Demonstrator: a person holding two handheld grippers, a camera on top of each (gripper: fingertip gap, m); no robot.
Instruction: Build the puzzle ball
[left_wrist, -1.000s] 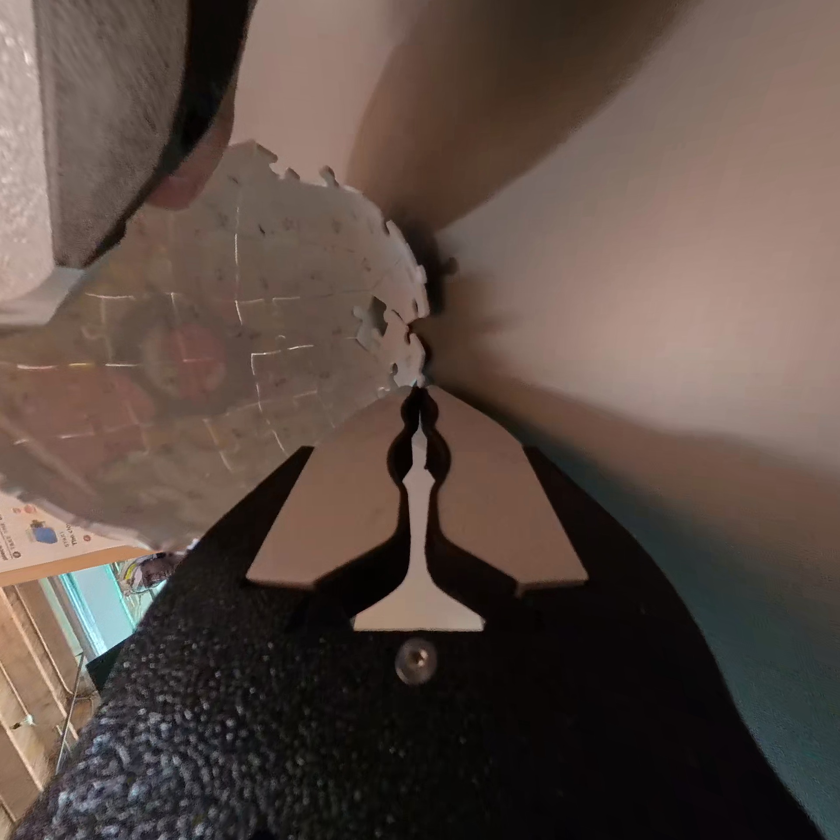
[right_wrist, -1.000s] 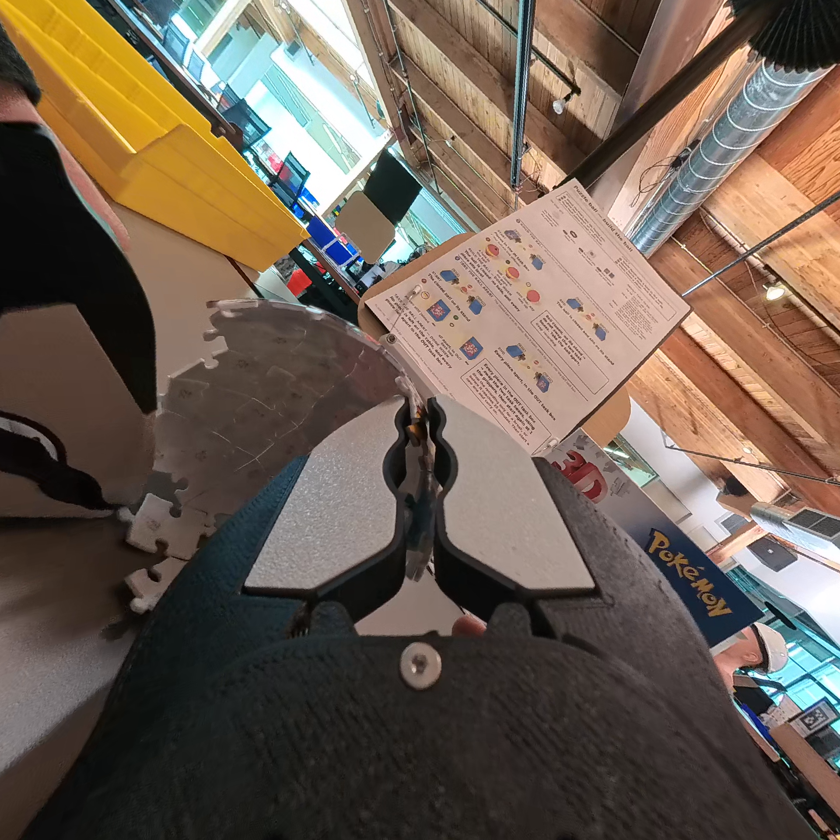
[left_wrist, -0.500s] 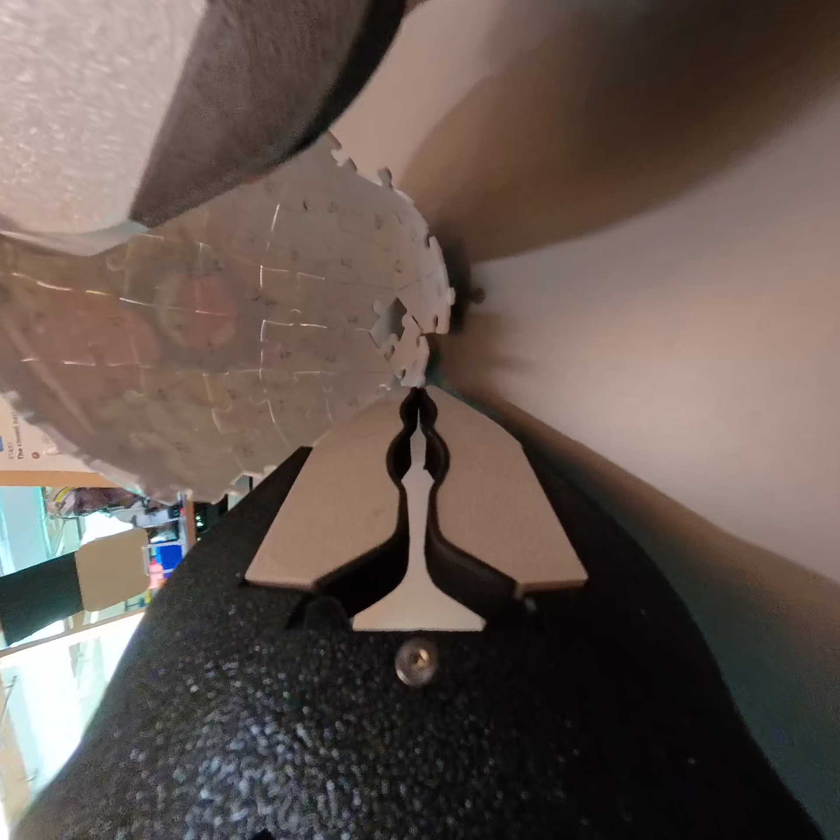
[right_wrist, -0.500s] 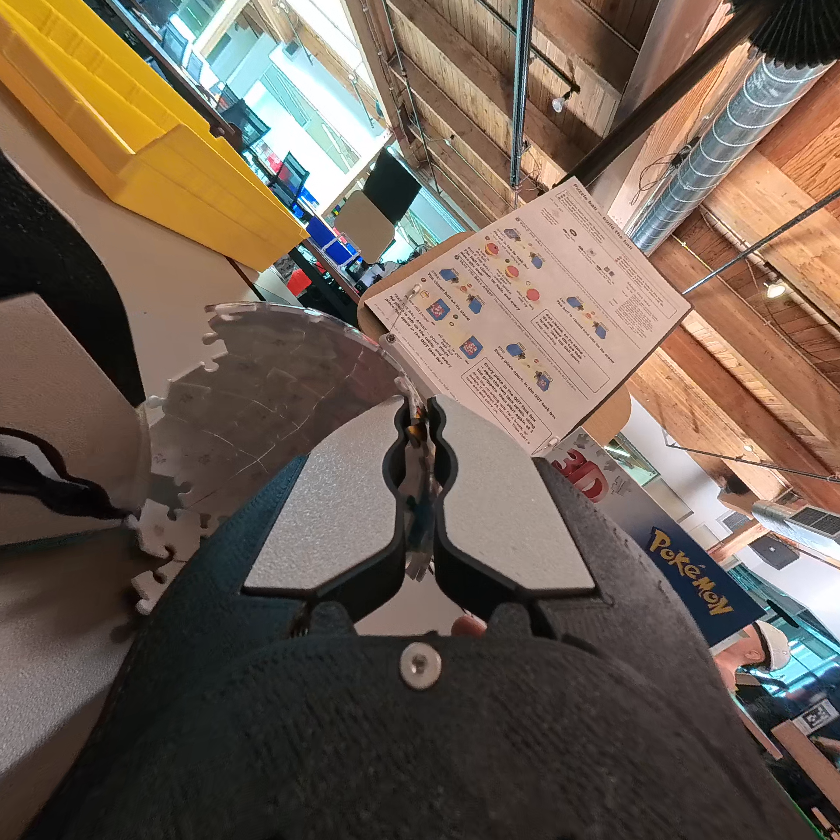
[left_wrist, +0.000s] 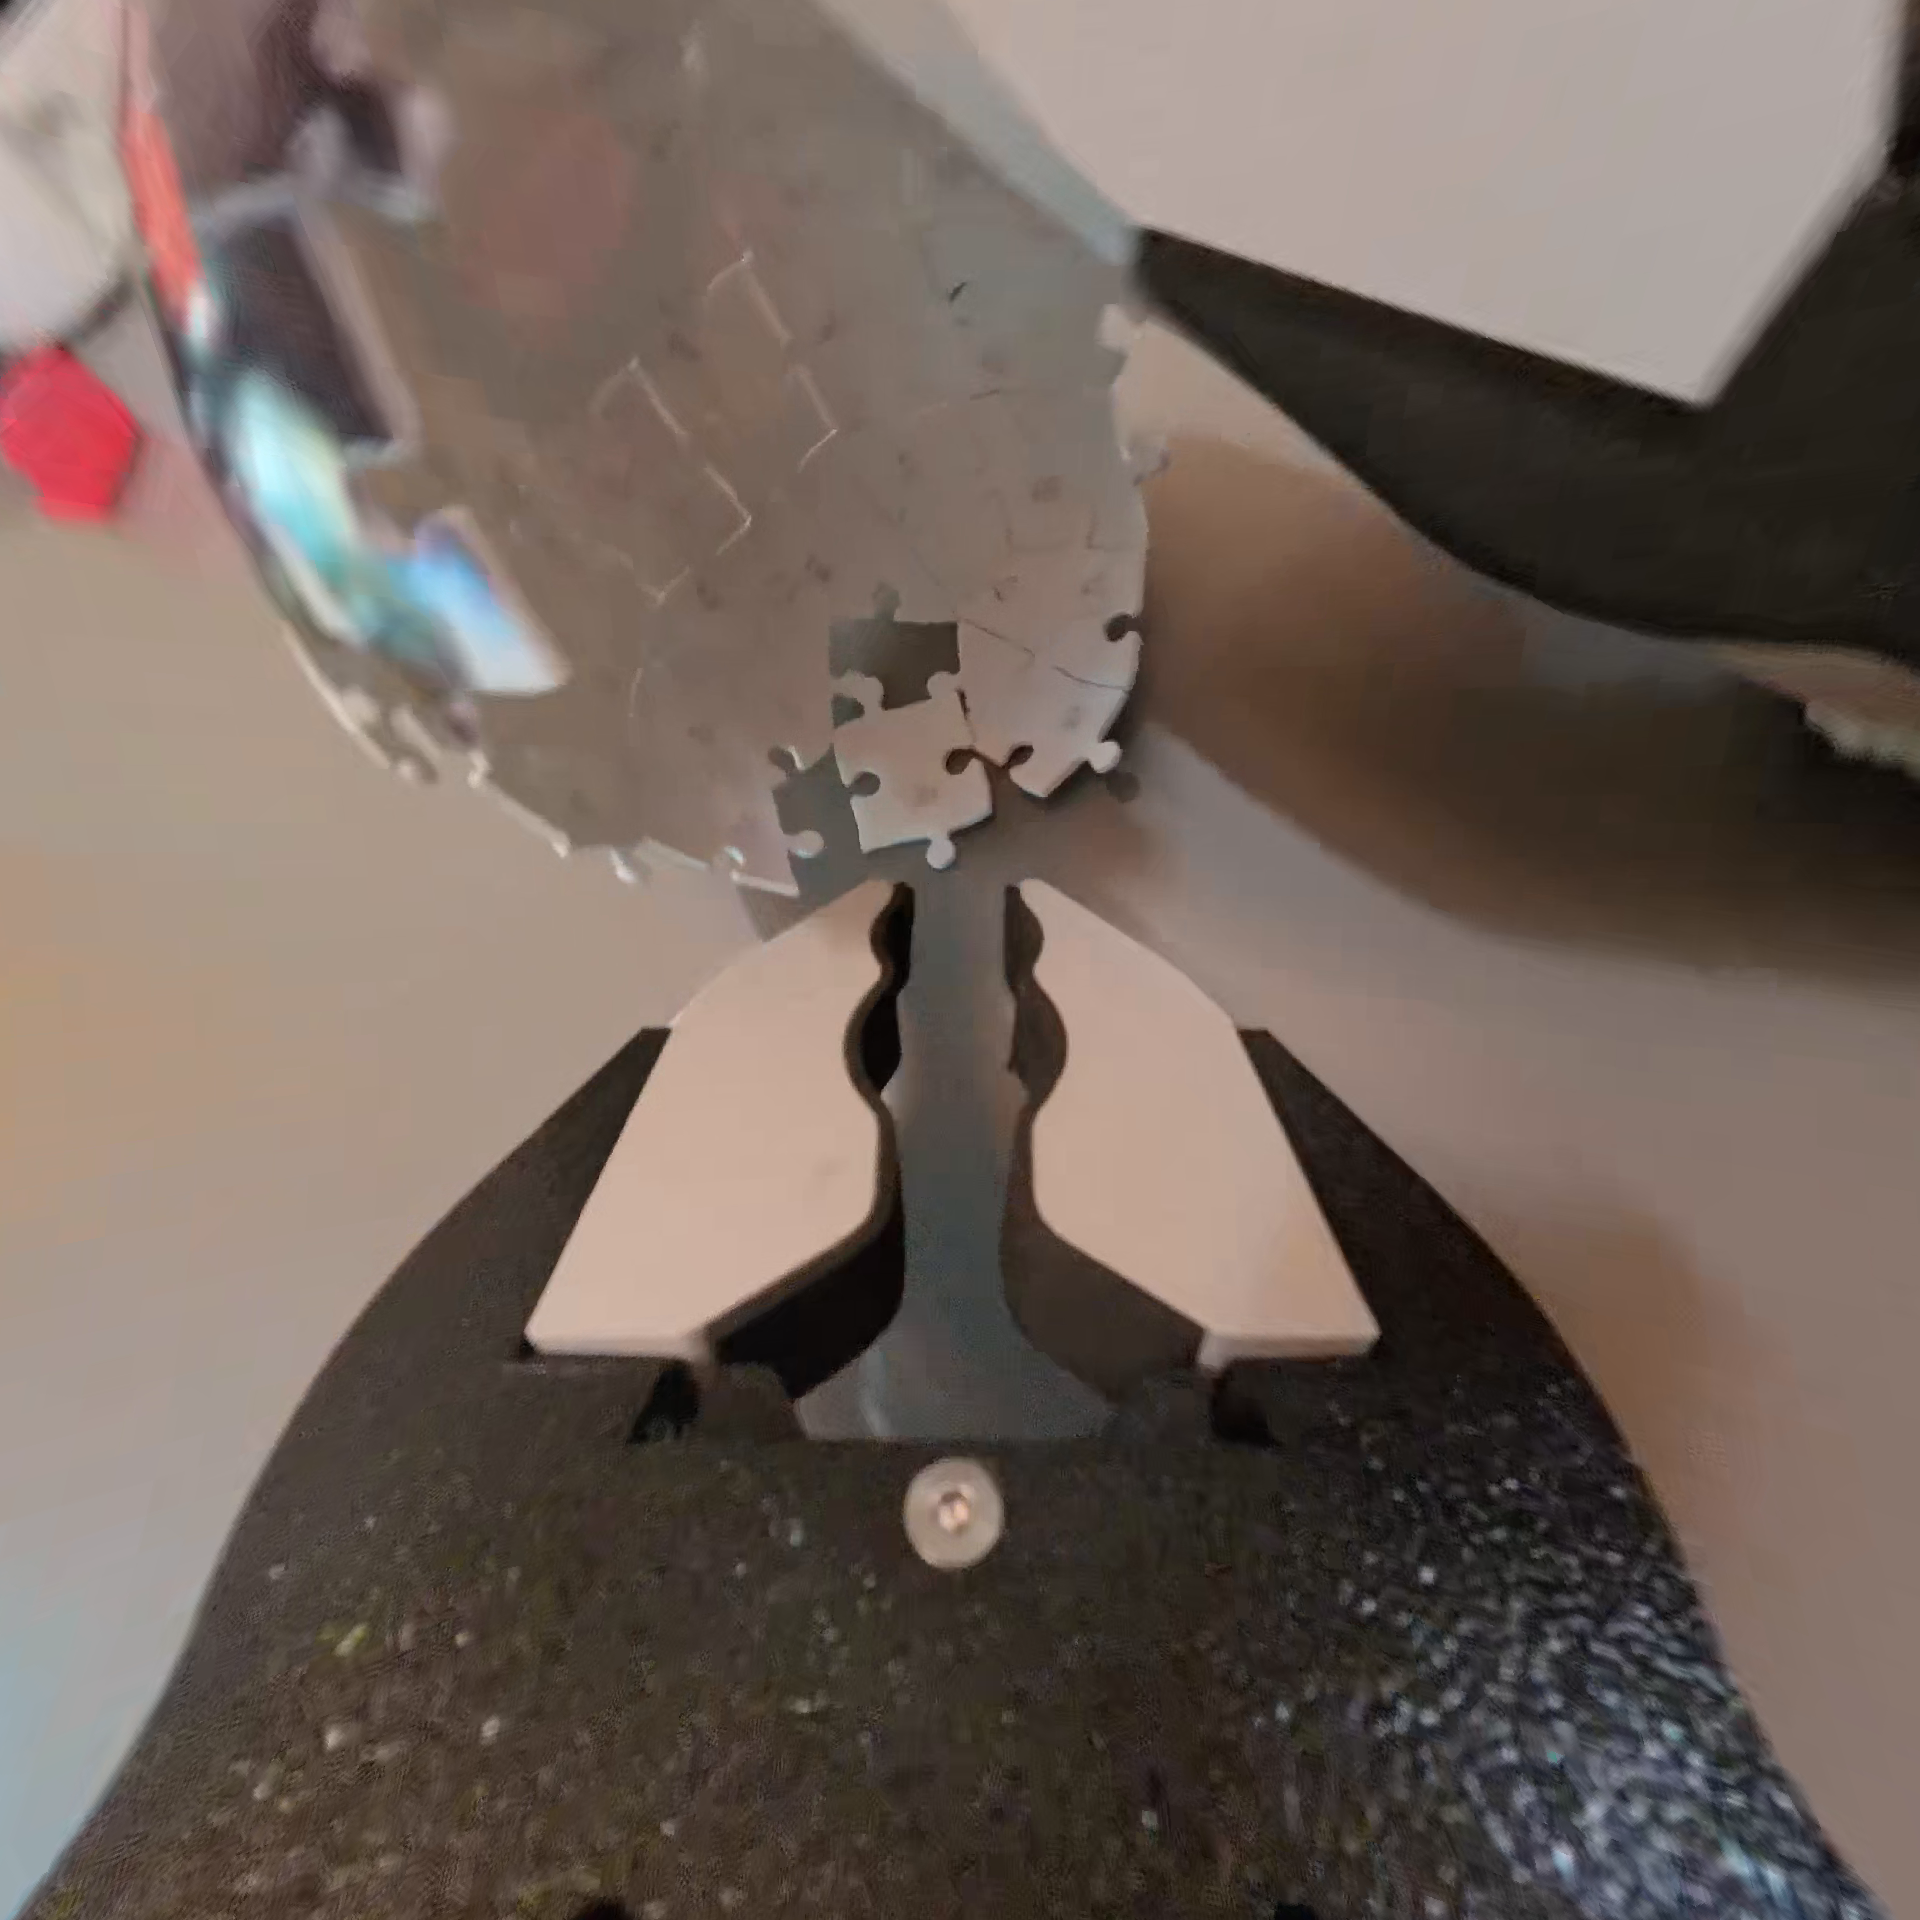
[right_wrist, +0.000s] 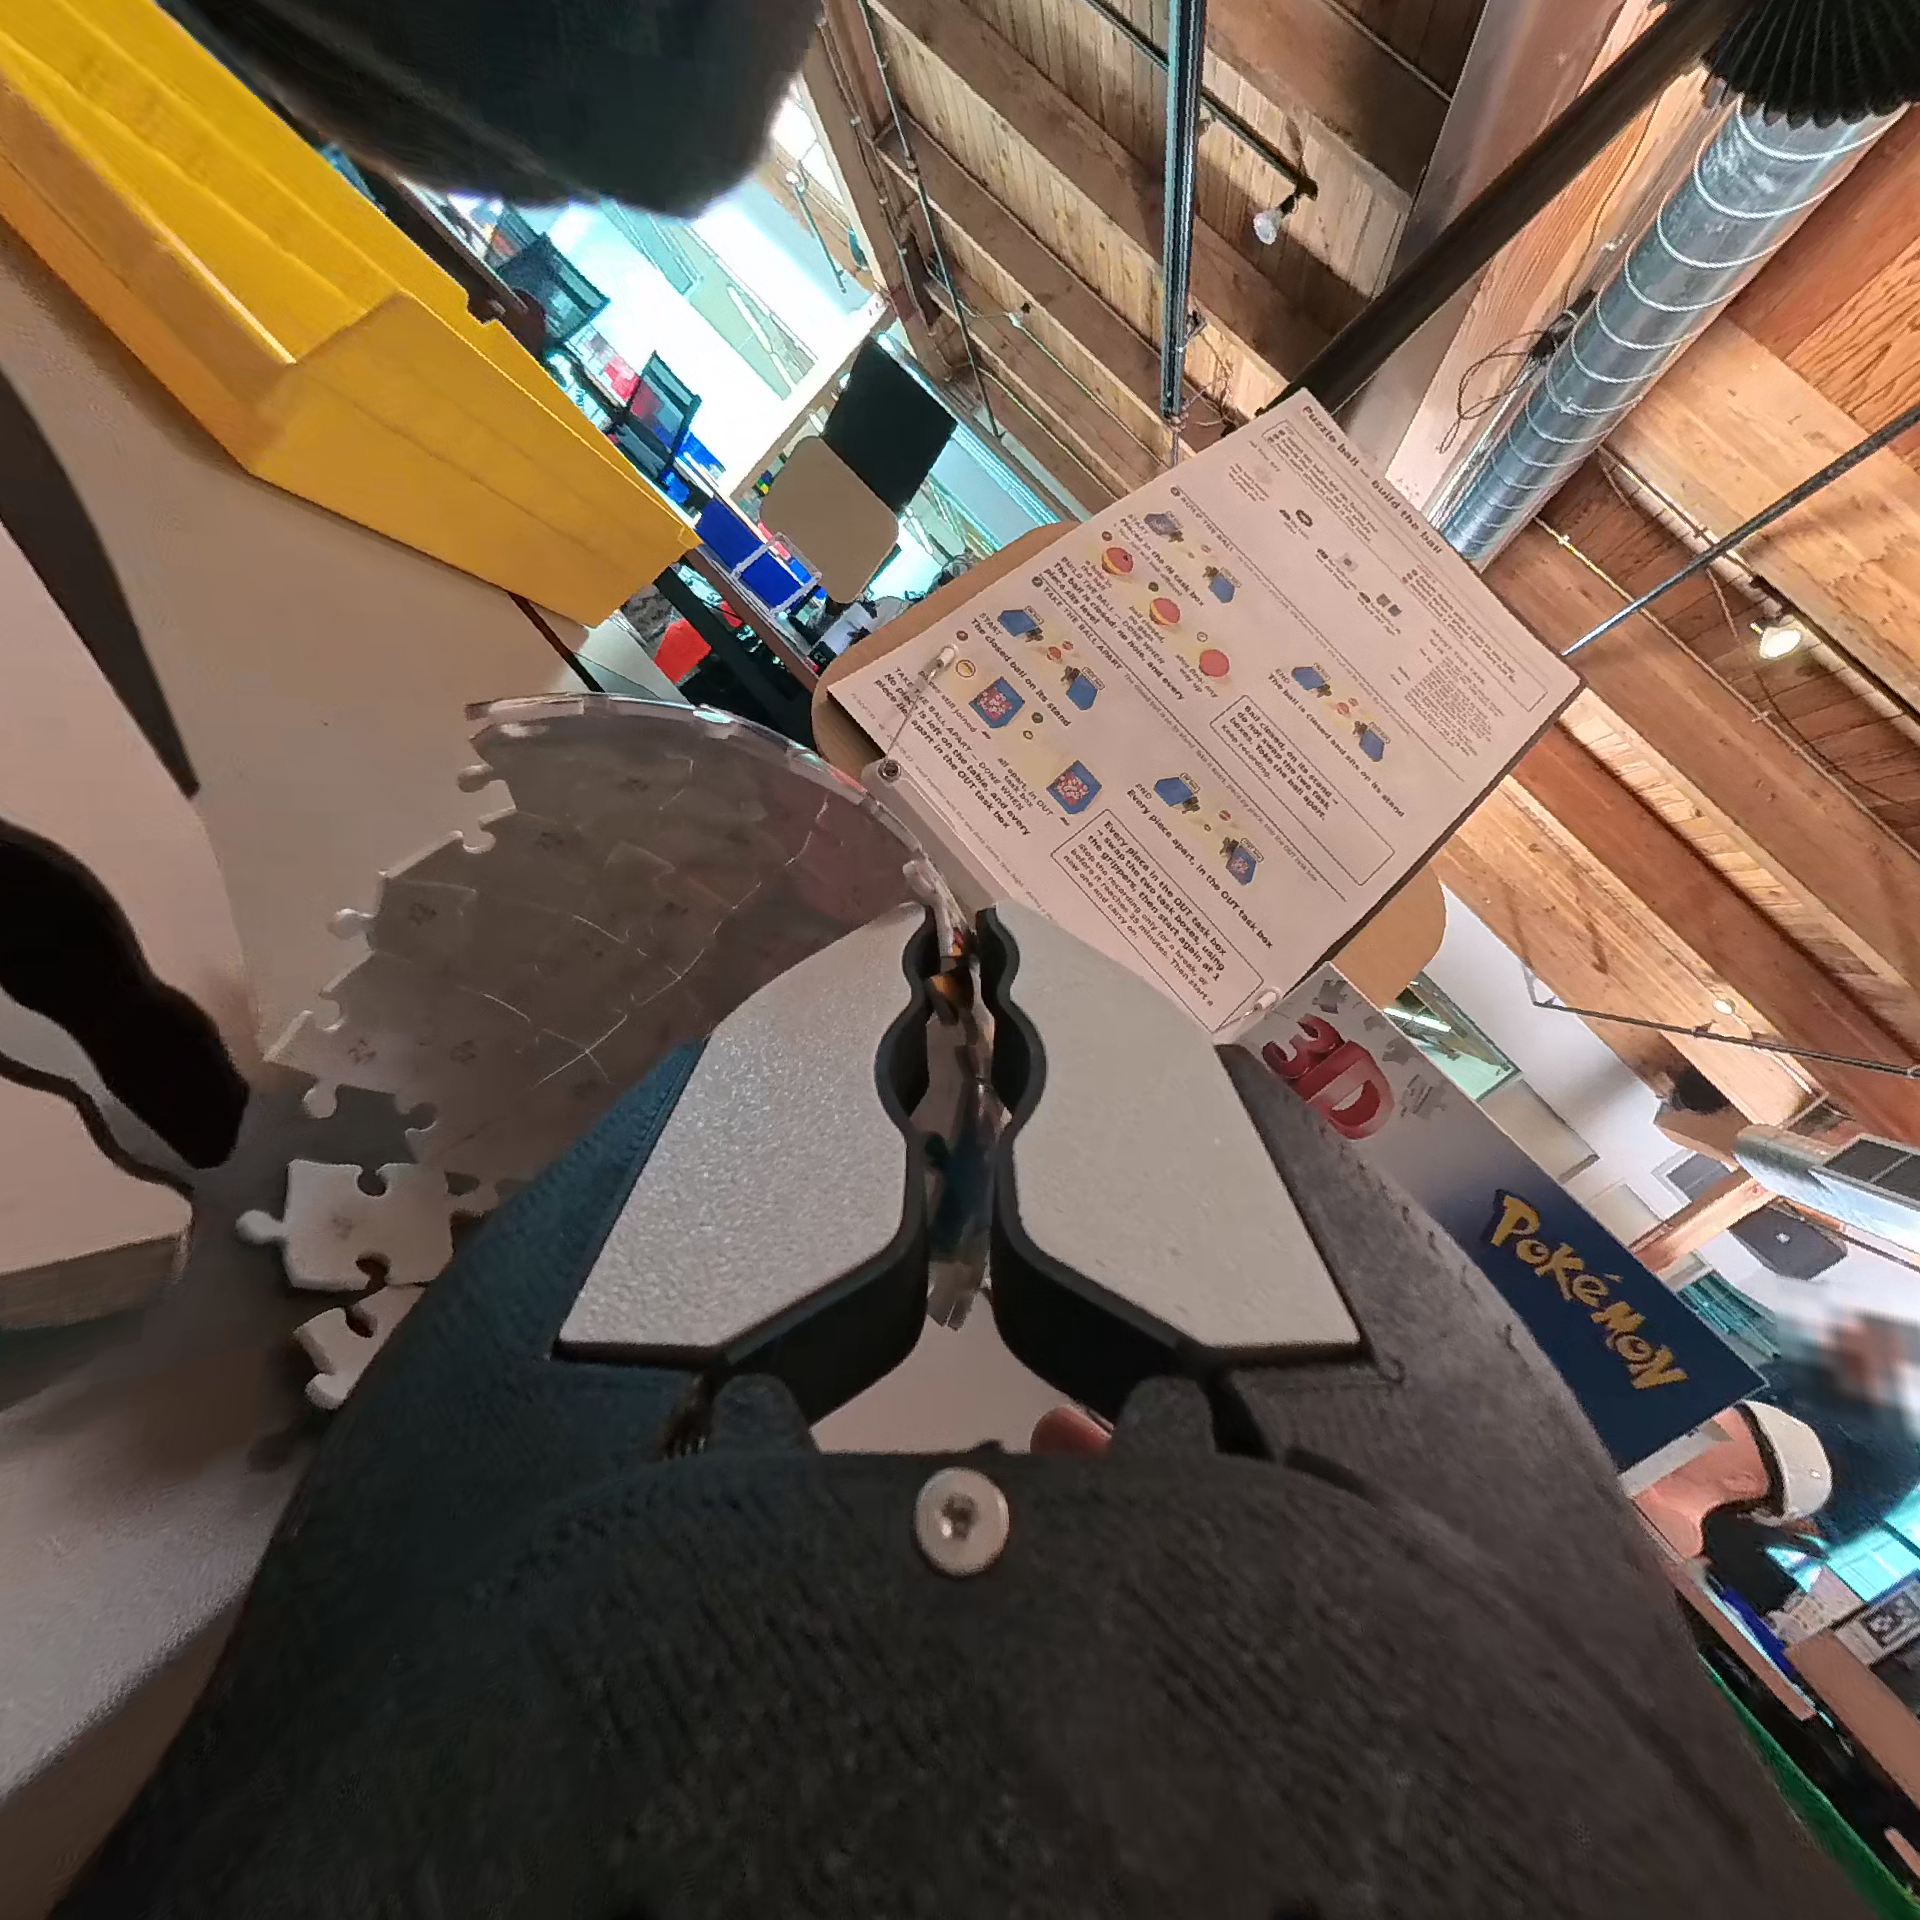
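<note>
The partly built puzzle ball (left_wrist: 779, 468) is a curved grey shell of joined pieces, seen from its inner side. My right gripper (right_wrist: 961, 920) is shut on the shell's rim (right_wrist: 623, 914) and holds it up over the table. My left gripper (left_wrist: 961, 894) stands a little open and empty, its tips just below the shell's edge. One pale piece (left_wrist: 914, 774) sits at that edge beside a square gap. It also shows in the right wrist view (right_wrist: 353, 1231), next to the left gripper's fingers (right_wrist: 104, 883). The right gripper's pad (left_wrist: 1558, 156) shows at the top right of the left wrist view.
Yellow bins (right_wrist: 364, 364) stand on the pale table (right_wrist: 104, 1558) behind the shell. An instruction sheet on a clipboard (right_wrist: 1195, 748) and the puzzle's box (right_wrist: 1538, 1247) stand to the right. A red object (left_wrist: 62, 447) lies far left. A person (right_wrist: 1787, 1475) is far off at the right.
My left gripper has opened and let go of the shell's edge, and its view has swung round. The right gripper still holds the shell in the same place.
</note>
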